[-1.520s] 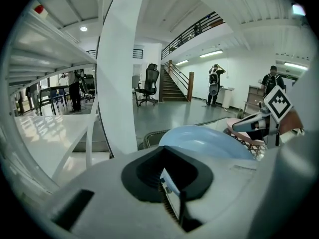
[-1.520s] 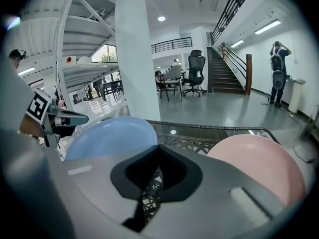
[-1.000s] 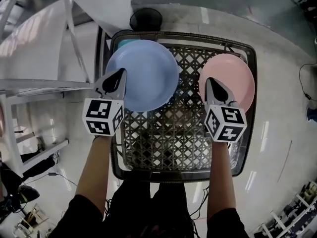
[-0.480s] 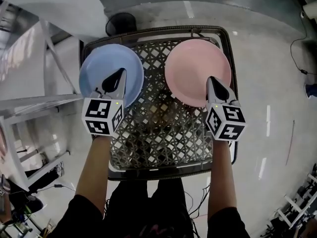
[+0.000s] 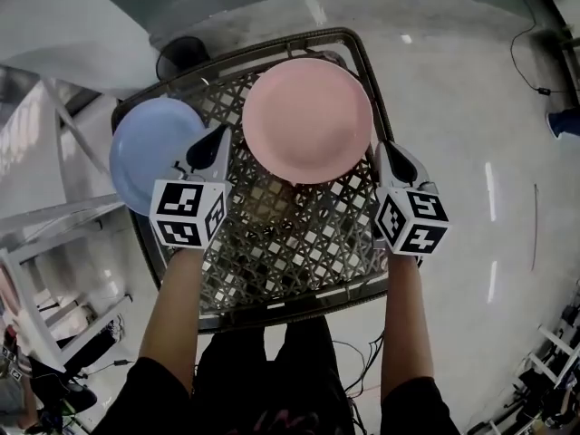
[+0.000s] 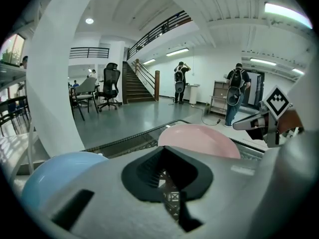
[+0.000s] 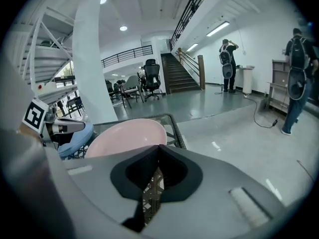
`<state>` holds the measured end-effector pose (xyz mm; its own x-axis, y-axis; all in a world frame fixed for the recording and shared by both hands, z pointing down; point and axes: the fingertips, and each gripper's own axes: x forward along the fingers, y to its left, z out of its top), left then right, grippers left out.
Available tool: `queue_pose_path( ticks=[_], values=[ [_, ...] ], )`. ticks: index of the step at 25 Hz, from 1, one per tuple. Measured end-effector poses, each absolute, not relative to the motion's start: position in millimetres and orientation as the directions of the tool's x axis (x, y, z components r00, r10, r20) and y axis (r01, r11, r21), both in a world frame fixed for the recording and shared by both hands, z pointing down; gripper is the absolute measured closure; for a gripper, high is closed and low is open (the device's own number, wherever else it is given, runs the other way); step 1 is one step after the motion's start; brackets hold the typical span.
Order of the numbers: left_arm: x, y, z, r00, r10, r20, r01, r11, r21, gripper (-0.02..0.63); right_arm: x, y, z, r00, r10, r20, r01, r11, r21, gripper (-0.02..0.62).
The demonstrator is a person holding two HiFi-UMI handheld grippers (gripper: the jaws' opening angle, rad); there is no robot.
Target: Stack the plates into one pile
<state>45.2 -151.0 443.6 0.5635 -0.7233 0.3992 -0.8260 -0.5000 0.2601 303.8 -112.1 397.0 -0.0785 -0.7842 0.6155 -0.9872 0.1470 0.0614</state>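
- Showing, in the head view, a dark lattice table (image 5: 292, 243) on a pale glossy floor (image 5: 471, 107), with two plates lying apart on it, not yet stacked
- The blue plate (image 5: 149, 152) sat at the table's 10 o'clock, its outer edge hanging over the table's rim
- The pink plate (image 5: 308, 120) sat at the table's 12 o'clock, flat on the lattice and clear of the blue one
- The left gripper (image 5: 220, 134) had its jaws pressed together and carried nothing; its own view showed only lattice through the slit below the tips. Its tip lay between the two plates, at the blue plate's 3 o'clock rim, and contact could not be judged
- The right gripper (image 5: 379, 147) likewise had its jaws together and empty, its tip just beside the pink plate's 4 o'clock rim
- In the left gripper view the pink plate (image 6: 199, 139) lay at 1 o'clock beyond the jaws and the blue plate (image 6: 55, 171) at 9 o'clock
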Motion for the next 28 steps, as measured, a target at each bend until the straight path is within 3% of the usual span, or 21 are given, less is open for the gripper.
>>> queue_pose_path(
  ticks=[17,28],
  values=[
    [63,-154,452,0.556,-0.708,0.435,-0.83,-0.5,0.248,0.606,308,-116,408,-0.099,-0.776,0.623,-0.987,0.154,0.036,0.588],
    [81,-165,472,0.55,-0.689,0.471,-0.835,-0.468,0.29,0.491,312,-128,432,-0.1,-0.747,0.657,-0.989,0.15,0.02,0.507]
  ],
)
